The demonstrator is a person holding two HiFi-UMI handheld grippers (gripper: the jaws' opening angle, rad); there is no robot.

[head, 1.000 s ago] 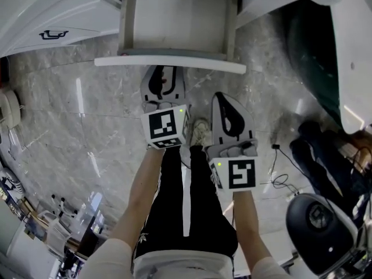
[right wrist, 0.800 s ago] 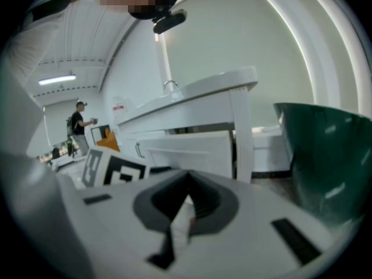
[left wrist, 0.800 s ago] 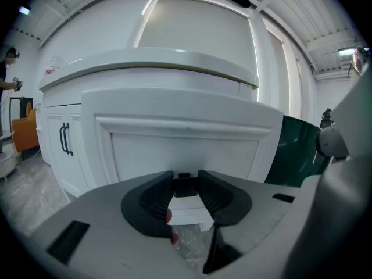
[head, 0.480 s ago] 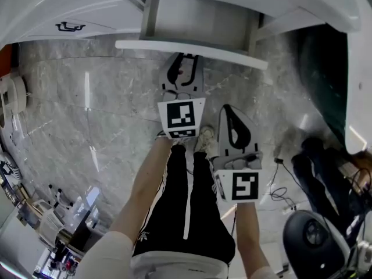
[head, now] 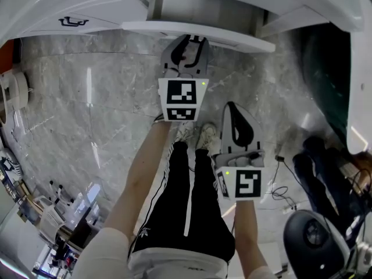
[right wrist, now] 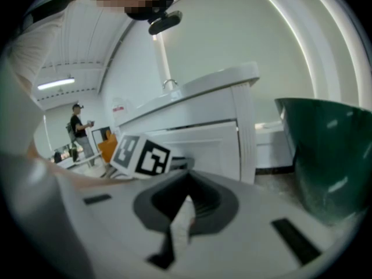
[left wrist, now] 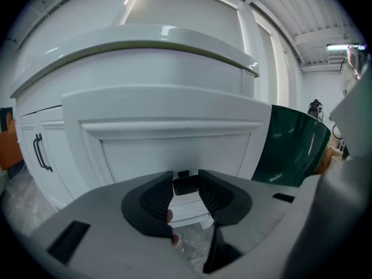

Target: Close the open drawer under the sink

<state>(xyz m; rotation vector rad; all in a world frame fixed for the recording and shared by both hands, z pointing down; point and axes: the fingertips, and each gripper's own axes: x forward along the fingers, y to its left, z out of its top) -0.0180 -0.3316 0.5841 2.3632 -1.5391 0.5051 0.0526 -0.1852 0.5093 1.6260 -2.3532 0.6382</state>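
The white drawer stands pulled out from the cabinet under the sink counter; in the left gripper view its panelled front fills the middle. My left gripper reaches up to that front, jaws open. A small dark handle shows in the gap at its fingertips, seen in the left gripper view. My right gripper hangs back over the floor, jaws shut and empty. The right gripper view shows the drawer from the side, with the left gripper's marker cube before it.
A dark green bin stands right of the drawer. A cabinet door with a black handle lies to the left. Cables and a black round seat sit on the marble floor at right. The person's legs are below.
My left gripper has moved forward to the drawer front. Less of the drawer's sides shows than before. The right gripper has stayed put.
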